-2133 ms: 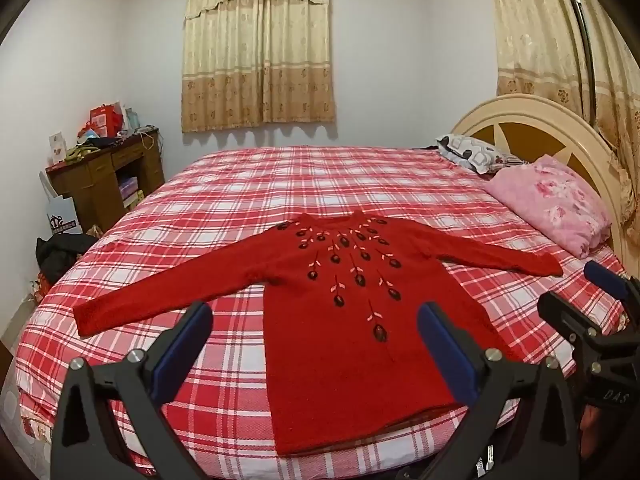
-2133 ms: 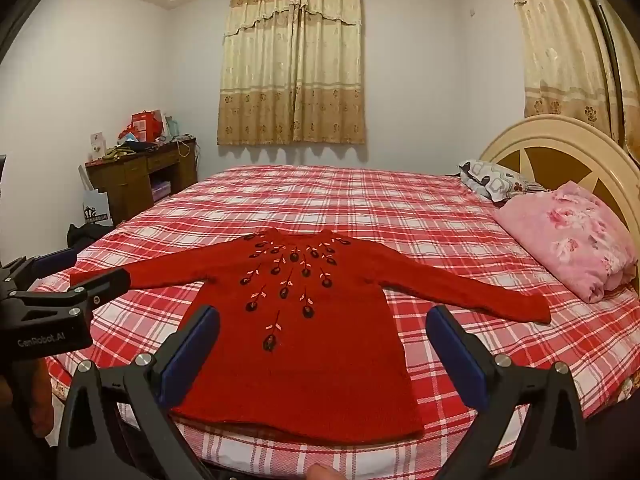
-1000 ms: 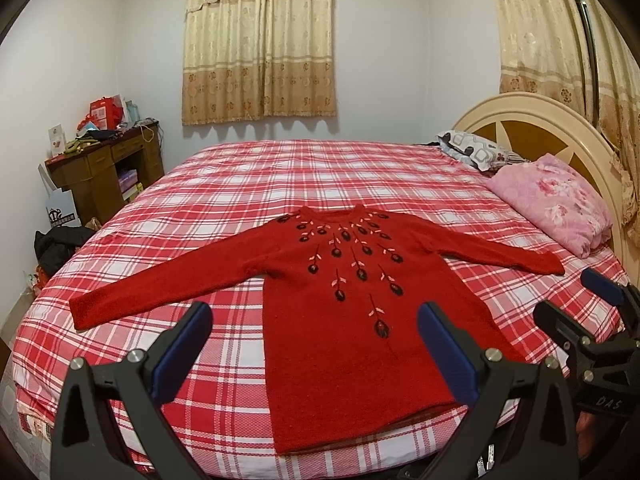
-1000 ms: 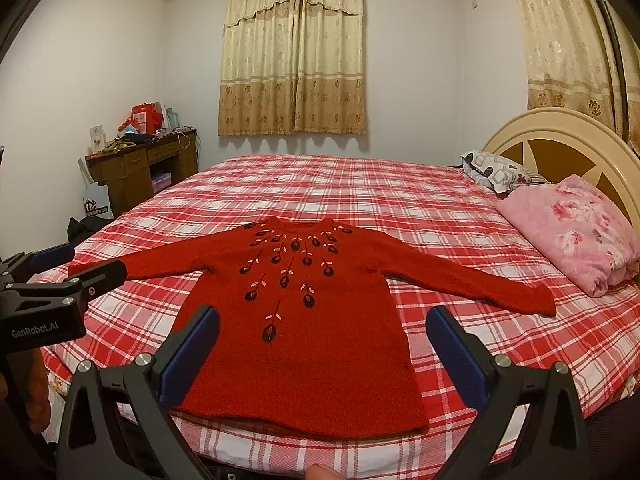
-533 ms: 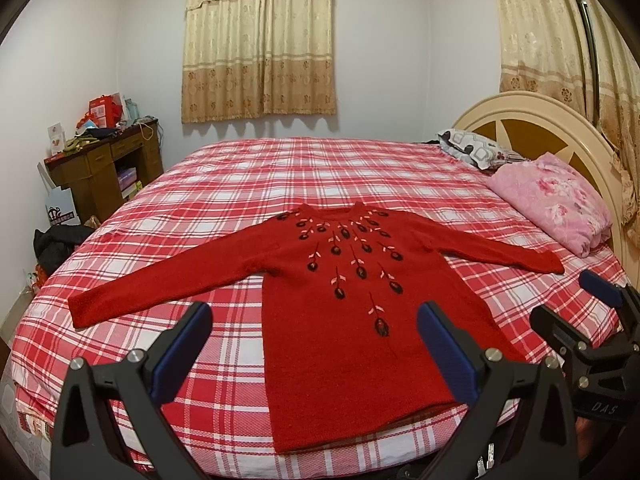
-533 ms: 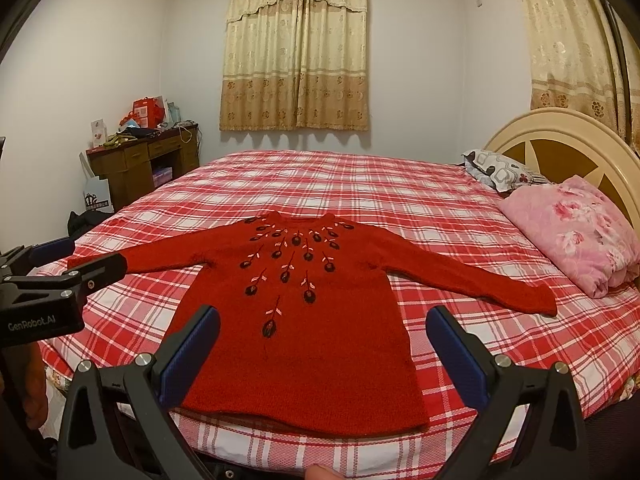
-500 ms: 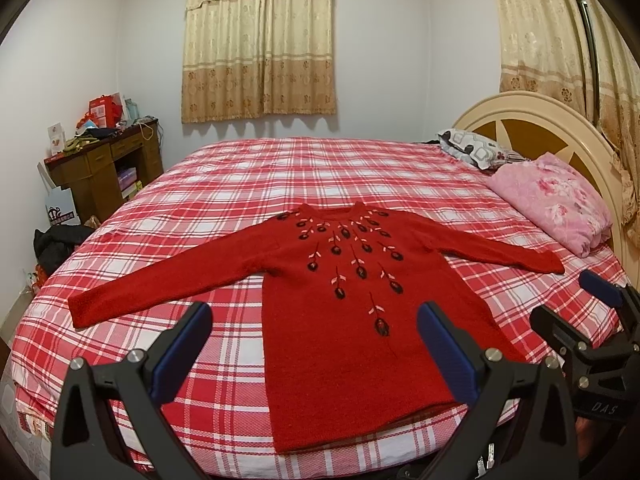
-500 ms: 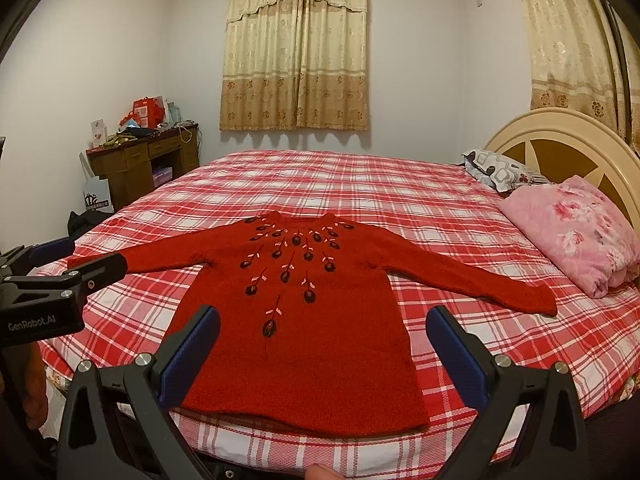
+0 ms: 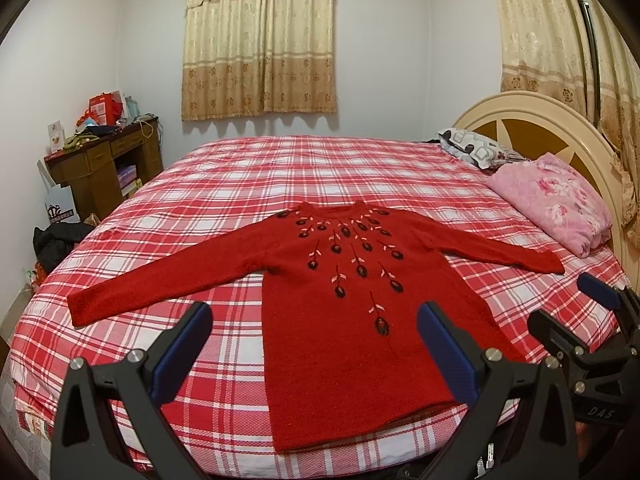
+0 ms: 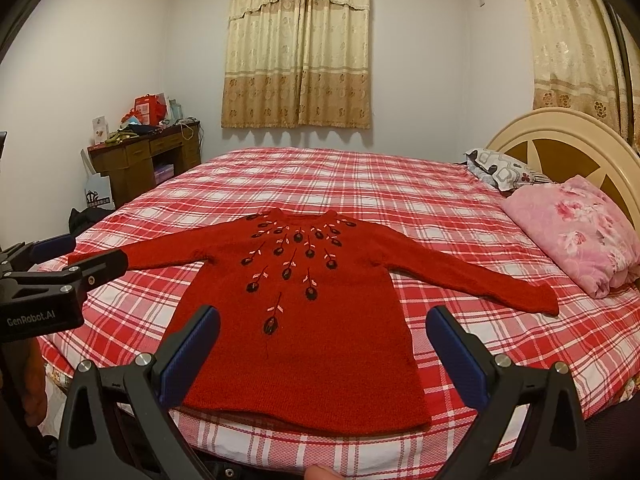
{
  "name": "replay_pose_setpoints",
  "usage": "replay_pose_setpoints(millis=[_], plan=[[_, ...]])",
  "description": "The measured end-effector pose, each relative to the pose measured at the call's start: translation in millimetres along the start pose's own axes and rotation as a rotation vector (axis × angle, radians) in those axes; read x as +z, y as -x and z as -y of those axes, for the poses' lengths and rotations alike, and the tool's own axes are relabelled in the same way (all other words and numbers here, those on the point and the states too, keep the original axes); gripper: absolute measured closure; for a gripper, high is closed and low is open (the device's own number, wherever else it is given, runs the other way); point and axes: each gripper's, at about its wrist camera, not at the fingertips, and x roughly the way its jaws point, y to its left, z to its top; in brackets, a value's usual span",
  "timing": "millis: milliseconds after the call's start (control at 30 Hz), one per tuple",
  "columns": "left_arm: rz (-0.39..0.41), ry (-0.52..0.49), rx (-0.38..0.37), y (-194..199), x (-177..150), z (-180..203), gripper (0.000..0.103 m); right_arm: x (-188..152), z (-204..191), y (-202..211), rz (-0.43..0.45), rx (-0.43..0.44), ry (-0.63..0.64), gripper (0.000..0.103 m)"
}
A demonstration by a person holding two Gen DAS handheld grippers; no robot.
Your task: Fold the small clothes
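A red sweater (image 9: 352, 320) lies flat, front up, on the checked bed (image 9: 280, 168), hem toward the near edge and neck toward the far side. Its hem runs just inside the bed's near edge, with a narrow strip of cover showing below it. Both sleeves are spread out sideways: the left sleeve (image 9: 160, 284) reaches toward the bed's left edge, its cuff stopping short of it, and the right sleeve (image 10: 480, 276) ends near a pink pillow (image 10: 576, 228) by the headboard (image 10: 560, 136). Bare cover lies beyond the neck and on either side of the body. The left gripper (image 9: 312, 344) hangs off the near edge over the hem's left half, fingers wide apart, holding nothing. The right gripper (image 10: 320, 344) hangs likewise in front of the hem, fingers wide apart and empty. The two grippers sit side by side, apart from each other. A cluttered bench (image 9: 104, 160) stands by the left wall, apart from the bed.
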Motion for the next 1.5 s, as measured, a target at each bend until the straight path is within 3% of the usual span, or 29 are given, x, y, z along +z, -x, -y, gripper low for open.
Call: replay_pose_setpoints(millis=[433,733,1133,1300,1500], plan=[[-0.002,-0.007,0.001,-3.5,-3.6,-0.6,0.0,-0.1,0.9,-6.0,-0.001,0.012,0.003,0.001],[-0.061,-0.02,-0.019,-40.7,-8.9,-7.1,0.0,-8.1,28.5,-46.1,-0.065,0.007,-0.038,0.001],[-0.091,-0.014,-0.008,-132.4,17.9,-9.1,0.0,-27.6,132.4,-144.7,-0.221,-0.144,-0.169,0.001],[-0.096,-0.028,0.005,-165.4,23.7,0.7,0.0,-30.2,173.5,-170.3,-0.259,-0.203,-0.19,0.001],[-0.168,0.01,0.001,-200.4,21.9,5.3,0.0,-26.5,231.2,-186.1,-0.292,-0.284,-0.23,0.001]])
